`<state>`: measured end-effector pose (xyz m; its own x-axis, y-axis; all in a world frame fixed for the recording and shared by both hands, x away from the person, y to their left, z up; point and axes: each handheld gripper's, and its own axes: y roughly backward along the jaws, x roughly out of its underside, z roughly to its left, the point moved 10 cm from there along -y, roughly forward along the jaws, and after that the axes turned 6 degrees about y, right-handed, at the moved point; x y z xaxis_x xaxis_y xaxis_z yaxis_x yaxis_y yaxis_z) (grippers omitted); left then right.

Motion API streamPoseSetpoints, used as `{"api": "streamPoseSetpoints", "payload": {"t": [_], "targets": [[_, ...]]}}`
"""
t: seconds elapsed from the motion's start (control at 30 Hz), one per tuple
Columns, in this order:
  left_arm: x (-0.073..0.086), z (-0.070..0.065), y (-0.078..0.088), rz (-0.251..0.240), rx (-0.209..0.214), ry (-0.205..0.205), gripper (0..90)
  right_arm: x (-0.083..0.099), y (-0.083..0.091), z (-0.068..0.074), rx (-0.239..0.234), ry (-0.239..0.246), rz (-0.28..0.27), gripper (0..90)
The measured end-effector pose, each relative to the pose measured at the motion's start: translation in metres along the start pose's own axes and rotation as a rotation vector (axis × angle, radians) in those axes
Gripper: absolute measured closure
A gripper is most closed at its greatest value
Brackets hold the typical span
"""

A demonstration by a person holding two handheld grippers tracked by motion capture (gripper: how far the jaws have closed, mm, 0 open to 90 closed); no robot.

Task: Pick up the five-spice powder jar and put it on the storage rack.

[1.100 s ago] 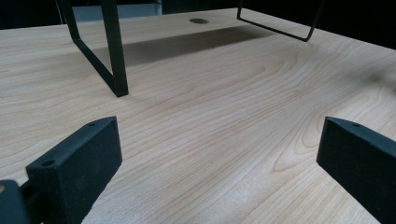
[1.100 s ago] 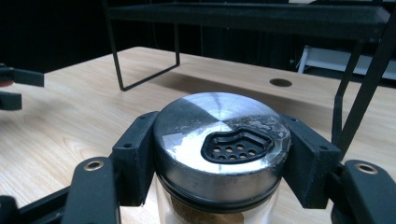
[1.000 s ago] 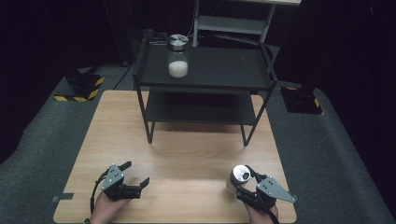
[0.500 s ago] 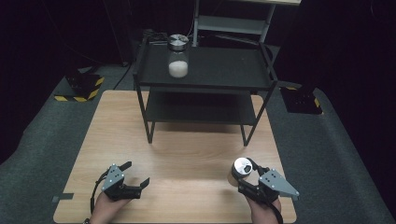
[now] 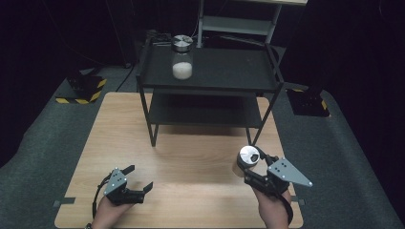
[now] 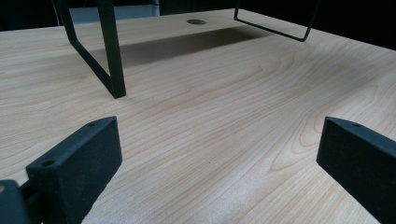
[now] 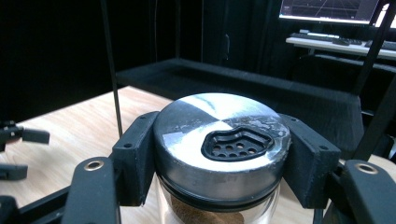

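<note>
Raised since 1 second ago, right claw (image 5: 248, 168) clamped on spice jar (image 7: 219, 144), mid-carry; next: placement on shelf (image 5: 229, 71); left claw (image 5: 138, 179) open, empty.

Two hand-held grippers were seen near the front edge of the wooden table (image 5: 191, 157). The left gripper (image 5: 138, 180) was built of black parts with a small grey plate marked by dark screw dots, and a black cable looped beside it. The right gripper (image 5: 248, 164) carried a larger grey three-cornered plate with screw holes. Its blocky black jaws were fastened with brass-ringed screws.
</note>
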<state>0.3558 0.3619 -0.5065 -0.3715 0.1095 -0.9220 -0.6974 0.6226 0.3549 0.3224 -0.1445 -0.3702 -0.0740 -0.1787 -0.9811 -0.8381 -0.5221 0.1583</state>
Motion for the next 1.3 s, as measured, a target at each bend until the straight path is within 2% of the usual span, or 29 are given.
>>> {"api": "streamPoseSetpoints", "payload": {"t": [0.23,1.0,1.3], "targets": [[0.0,0.0,0.0,-0.002,0.002,0.004,0.2,-0.025,-0.005,-0.009,-0.008,0.007,-0.015,35.3],[0.0,0.0,0.0,-0.001,0.004,-0.006,0.2,-0.115,-0.025,-0.035,0.02,0.04,-0.059,35.3],[0.0,0.001,0.0,-0.002,0.009,-0.002,0.2,-0.136,-0.033,-0.043,0.031,0.04,-0.069,35.3]]}}
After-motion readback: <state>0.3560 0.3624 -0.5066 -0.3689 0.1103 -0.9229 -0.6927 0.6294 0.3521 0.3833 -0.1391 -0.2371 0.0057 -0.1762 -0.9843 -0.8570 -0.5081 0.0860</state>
